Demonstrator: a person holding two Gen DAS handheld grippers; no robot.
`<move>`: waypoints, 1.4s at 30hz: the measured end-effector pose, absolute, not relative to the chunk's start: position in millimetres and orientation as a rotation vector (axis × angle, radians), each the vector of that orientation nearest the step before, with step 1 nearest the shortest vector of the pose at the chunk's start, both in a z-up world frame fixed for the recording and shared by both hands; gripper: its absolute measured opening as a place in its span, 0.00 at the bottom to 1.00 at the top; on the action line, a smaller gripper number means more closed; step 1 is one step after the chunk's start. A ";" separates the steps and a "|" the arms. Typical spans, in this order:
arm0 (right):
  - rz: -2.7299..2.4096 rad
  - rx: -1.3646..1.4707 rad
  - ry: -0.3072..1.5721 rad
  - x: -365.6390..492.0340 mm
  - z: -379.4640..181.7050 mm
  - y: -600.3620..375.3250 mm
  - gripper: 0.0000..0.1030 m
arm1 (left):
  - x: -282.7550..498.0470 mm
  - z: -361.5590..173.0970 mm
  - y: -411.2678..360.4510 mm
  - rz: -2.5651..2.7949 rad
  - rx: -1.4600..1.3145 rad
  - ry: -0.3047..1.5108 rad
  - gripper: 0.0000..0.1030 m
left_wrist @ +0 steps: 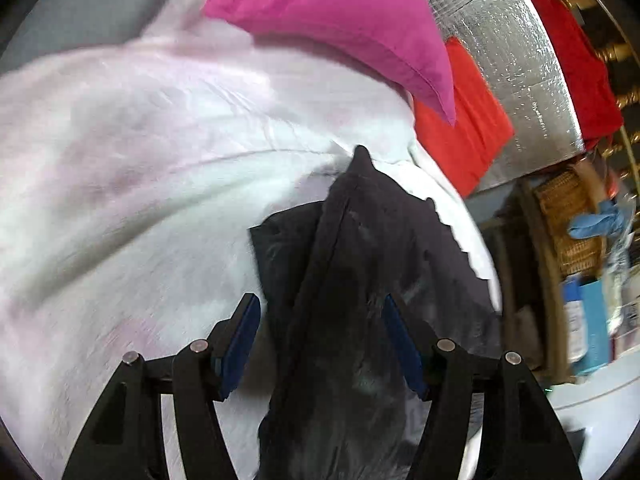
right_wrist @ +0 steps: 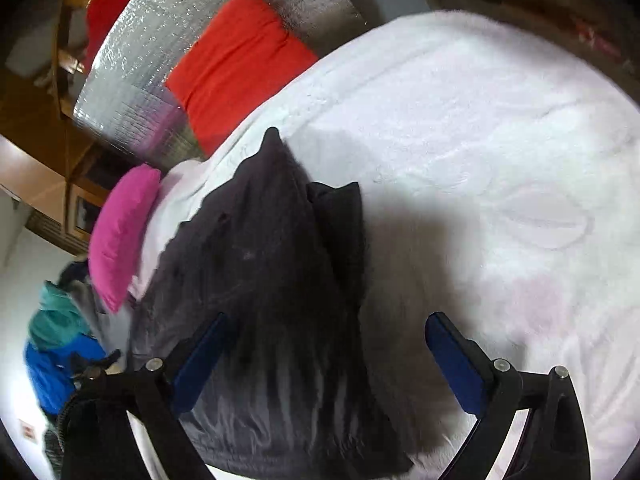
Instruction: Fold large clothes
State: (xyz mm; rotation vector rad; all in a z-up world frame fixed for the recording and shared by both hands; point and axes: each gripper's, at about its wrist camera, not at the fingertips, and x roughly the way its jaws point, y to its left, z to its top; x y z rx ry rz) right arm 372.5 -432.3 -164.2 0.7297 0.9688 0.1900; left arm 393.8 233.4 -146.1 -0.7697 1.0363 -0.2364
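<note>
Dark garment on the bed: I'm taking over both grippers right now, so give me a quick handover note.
Left gripper: open, over the dark garment, not clamping it.
Right gripper: open, the garment below its jaws, nothing held.
The garment lies bunched and partly doubled over on the white blanket, beside the pink pillow.
Done: at most a rough first fold.
Left: flatten, finish folding.

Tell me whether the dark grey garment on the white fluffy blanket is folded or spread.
Folded, partly: the dark grey garment lies doubled in layers, narrowing to a point, on the white fluffy blanket.
</note>
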 end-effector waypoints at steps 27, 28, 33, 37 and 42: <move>0.394 0.693 1.080 413.6 -177.8 -401.8 0.39 | 420.3 -164.2 190.1 -0.353 -0.579 1.154 0.42; 0.393 0.691 1.084 413.9 -179.5 -402.6 0.39 | 420.5 -164.6 190.9 -0.352 -0.582 1.154 0.43; 0.402 0.749 1.079 414.0 -191.1 -408.0 0.56 | 421.2 -167.5 189.0 -0.356 -0.581 1.153 0.56; 0.394 0.733 1.074 414.4 -189.6 -405.9 0.55 | 421.9 -168.5 183.6 -0.334 -0.557 1.143 0.52; 0.377 0.652 1.120 417.2 -171.6 -392.5 0.26 | 423.3 -163.9 179.1 -0.314 -0.552 1.149 0.26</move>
